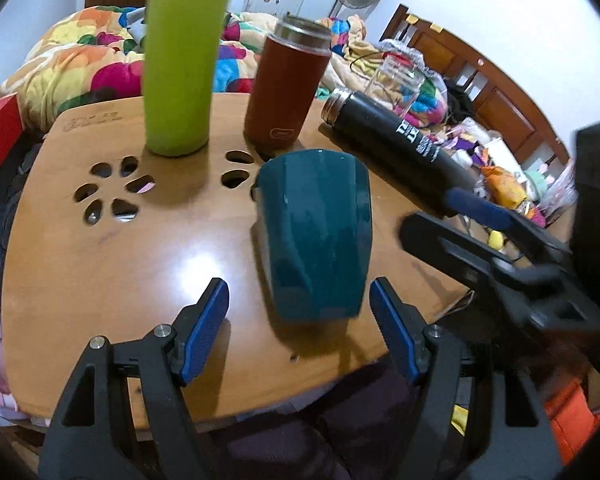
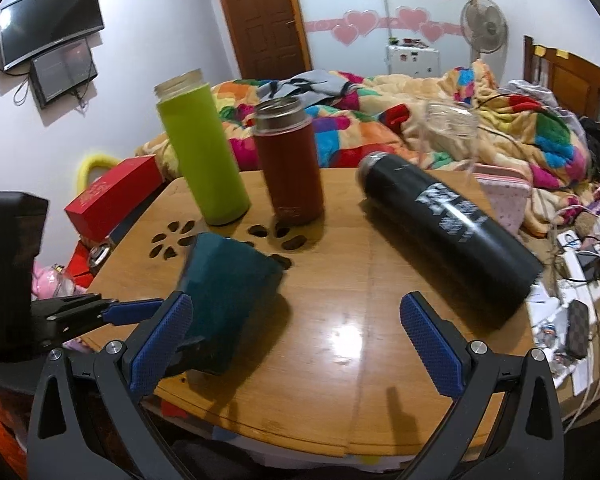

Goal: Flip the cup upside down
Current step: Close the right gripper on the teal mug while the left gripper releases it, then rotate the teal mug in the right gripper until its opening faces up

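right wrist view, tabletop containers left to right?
Dark teal ceramic cup → lime green tall bottle → dark red steel-rimmed flask → black thermos lying on its side → clear glass tumbler, whose base is hidden behind the thermos.

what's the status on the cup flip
Left gripper and right gripper jaws open, empty. Teal cup on table, tilted, ungripped. Black flask lying nearby.

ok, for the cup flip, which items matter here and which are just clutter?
Job:
teal cup
left gripper, open
right gripper, open

Clutter:
green bottle
red-brown flask
black flask, lying down
clear glass
red box
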Tool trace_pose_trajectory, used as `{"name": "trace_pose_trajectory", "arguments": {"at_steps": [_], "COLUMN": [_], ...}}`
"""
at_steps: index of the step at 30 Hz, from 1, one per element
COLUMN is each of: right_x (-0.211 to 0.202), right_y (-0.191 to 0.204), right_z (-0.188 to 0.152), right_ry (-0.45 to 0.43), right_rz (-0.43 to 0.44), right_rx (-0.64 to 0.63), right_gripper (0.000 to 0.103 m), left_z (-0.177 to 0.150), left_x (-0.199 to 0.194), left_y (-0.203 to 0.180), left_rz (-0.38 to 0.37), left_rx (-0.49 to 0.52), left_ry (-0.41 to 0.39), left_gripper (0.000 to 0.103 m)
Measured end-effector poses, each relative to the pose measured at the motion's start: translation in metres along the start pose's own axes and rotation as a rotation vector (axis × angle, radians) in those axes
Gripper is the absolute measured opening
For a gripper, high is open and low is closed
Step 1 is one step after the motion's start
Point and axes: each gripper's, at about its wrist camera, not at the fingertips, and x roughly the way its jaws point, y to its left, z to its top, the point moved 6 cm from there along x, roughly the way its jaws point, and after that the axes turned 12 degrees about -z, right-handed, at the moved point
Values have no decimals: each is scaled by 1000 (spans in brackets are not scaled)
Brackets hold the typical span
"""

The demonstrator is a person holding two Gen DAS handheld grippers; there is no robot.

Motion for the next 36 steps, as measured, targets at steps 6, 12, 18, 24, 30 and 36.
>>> {"name": "trace_pose_trajectory", "arguments": {"at_steps": [6,12,18,24,30,36], "right_x": [16,36,55,49,43,38], "right_y": [27,54,65,57,49,43], "right_z": [-2,-16,-31,-33,-38,-41], "right_ry": [39,110,196,191,179,142], "right_rz": [66,86,67,110,147,131], "right_rx": [-11,-15,-42,-57,-84,-130], "right_gripper": [103,100,74,66,58,57], "left_z": [-12,-9,3,21,33,42], "left_x": [-38,-63,-63,-39,-16,1], "left_y": [25,59,53,26,-8,-23], "left_rz": [71,158,142,94,39,27], "left_rx": [-22,-83,-66,-2,67,83], "left_ry": [-50,-107,-132,-112,-93,-90], "left_gripper": [72,72,61,42,31,24]}}
